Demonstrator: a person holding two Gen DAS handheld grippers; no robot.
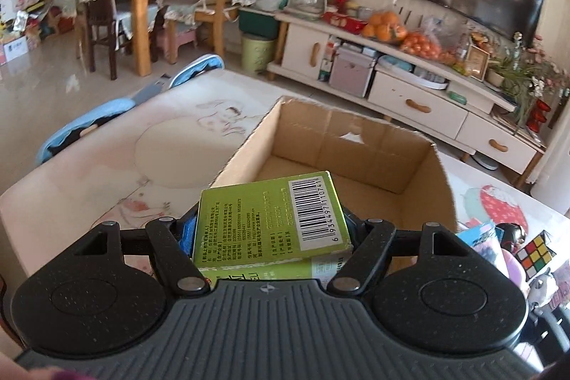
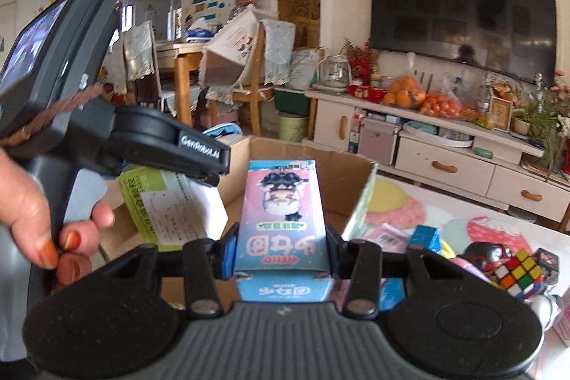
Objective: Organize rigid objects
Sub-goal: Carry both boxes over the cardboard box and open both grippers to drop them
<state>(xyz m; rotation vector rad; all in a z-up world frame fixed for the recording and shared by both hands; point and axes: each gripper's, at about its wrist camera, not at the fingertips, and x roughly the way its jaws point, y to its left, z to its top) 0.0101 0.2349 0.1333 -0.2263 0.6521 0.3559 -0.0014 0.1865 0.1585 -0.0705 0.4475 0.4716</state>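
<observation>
While your left claw (image 1: 272, 230) is clamped on the flat green cardboard box with a barcode (image 1: 270, 219), that box hangs over the near rim of the open brown corrugated carton (image 1: 356, 145), tilted slightly, with the carton's bare floor visible beyond it. Your right claw (image 2: 281, 246) is closed on the tall pink-and-blue box with a cartoon figure (image 2: 283, 216), holding it just above the same carton (image 2: 338, 162) near its front edge. From the right wrist view you can see your left hand (image 2: 32, 219) gripping the grey handle of the other tool, the green box (image 2: 167, 205) jutting into the carton from the left side. To the right of the carton, on the patterned worktop (image 2: 438, 205), lie a multicoloured puzzle cube (image 2: 518, 269), a small blue box (image 2: 425, 235) and a dark round toy (image 2: 482, 253), close together.
</observation>
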